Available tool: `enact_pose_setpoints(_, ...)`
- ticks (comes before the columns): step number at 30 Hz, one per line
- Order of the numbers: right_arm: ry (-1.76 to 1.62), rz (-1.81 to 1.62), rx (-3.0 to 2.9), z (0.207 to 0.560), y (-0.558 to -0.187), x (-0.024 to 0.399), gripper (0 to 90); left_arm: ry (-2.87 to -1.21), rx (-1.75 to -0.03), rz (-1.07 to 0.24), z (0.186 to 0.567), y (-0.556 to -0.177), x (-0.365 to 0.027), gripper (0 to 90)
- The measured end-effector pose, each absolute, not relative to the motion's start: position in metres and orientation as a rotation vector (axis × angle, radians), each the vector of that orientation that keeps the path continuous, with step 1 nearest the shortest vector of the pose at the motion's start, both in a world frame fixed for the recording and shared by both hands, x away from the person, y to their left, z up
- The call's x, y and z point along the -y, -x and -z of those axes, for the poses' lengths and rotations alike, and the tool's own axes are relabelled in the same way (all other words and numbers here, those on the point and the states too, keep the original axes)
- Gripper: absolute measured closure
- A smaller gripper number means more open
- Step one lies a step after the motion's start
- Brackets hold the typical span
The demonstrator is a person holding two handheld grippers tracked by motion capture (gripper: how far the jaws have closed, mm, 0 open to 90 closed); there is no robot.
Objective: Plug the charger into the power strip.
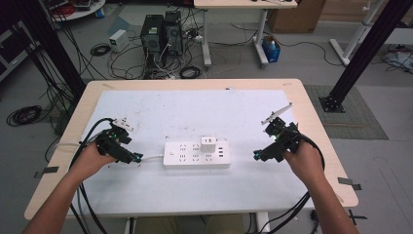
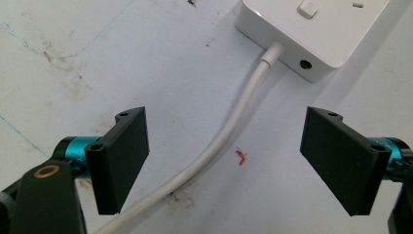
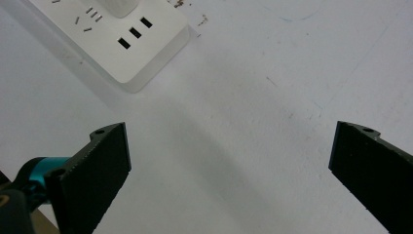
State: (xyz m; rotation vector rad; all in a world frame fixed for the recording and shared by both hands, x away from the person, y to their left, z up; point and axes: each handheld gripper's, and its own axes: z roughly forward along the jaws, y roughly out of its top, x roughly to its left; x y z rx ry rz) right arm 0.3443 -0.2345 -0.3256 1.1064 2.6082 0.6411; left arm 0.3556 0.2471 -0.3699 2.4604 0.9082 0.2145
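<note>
A white power strip (image 1: 196, 155) lies in the middle of the white mat, with a white plug adapter (image 1: 209, 144) standing in one of its sockets. Its white cord (image 1: 152, 157) runs off to the left. My left gripper (image 1: 137, 159) sits just left of the strip, open, its jaws straddling the cord (image 2: 229, 131) without touching it. The strip's end with a switch (image 2: 311, 29) lies just ahead of those jaws. My right gripper (image 1: 257, 156) hovers right of the strip, open and holding nothing. The strip's USB end (image 3: 131, 39) lies ahead and to the left of its jaws.
The white mat (image 1: 195, 117) covers most of the wooden table (image 1: 311, 112). Computer towers (image 1: 160, 36), loose cables and another desk stand on the floor beyond the far edge. A small red mark (image 2: 240, 157) is on the mat between the left jaws.
</note>
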Motion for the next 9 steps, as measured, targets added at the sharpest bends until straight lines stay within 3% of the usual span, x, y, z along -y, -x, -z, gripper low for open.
enact_pose_setpoints(9,-1.120,-0.651,-2.574,0.3281,-0.3424,0.2347,0.9,-2.438,-0.926,-0.229,0.3718,-0.3557,-0.2483,18.1)
